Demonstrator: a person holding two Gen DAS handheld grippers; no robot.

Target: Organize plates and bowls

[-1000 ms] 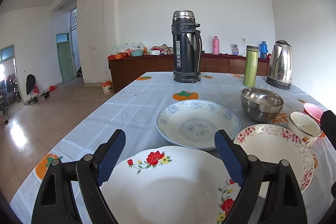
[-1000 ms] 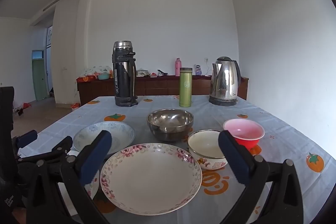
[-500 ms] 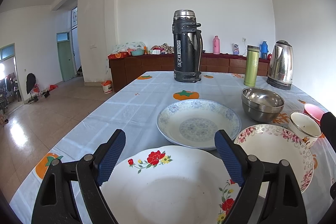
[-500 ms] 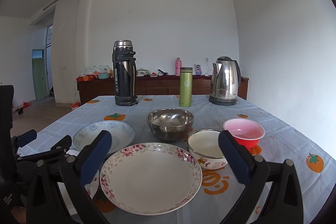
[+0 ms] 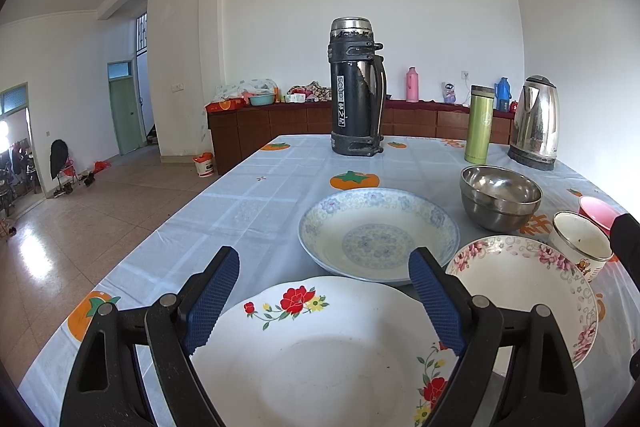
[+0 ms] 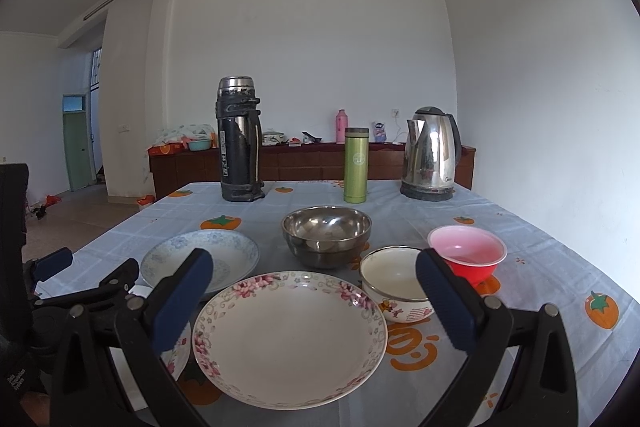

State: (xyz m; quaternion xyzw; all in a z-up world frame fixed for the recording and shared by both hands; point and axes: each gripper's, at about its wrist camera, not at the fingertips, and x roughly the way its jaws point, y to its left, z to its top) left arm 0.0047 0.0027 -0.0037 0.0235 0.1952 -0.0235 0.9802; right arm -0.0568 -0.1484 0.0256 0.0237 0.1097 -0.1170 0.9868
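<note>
Nothing has moved since the earlier frames: left gripper (image 5: 324, 297) and right gripper (image 6: 314, 297) hover wide open and empty above the red-flower plate (image 5: 320, 351) and pink-flower plate (image 6: 290, 337) at lower centre, where glazed rims risk slipping from the pads.

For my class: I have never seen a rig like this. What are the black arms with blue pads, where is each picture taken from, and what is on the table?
No robot here: a person holds one two-finger claw in each hand, with a camera on each looking along its fingers. In the left view, the left claw is open above a red-flower plate, holding nothing. In the right view, the right claw is open above a pink-flower plate. Also on the table: a blue-patterned plate, a steel bowl, a white enamel bowl, a pink bowl, a black flask, a green bottle and a kettle.
</note>
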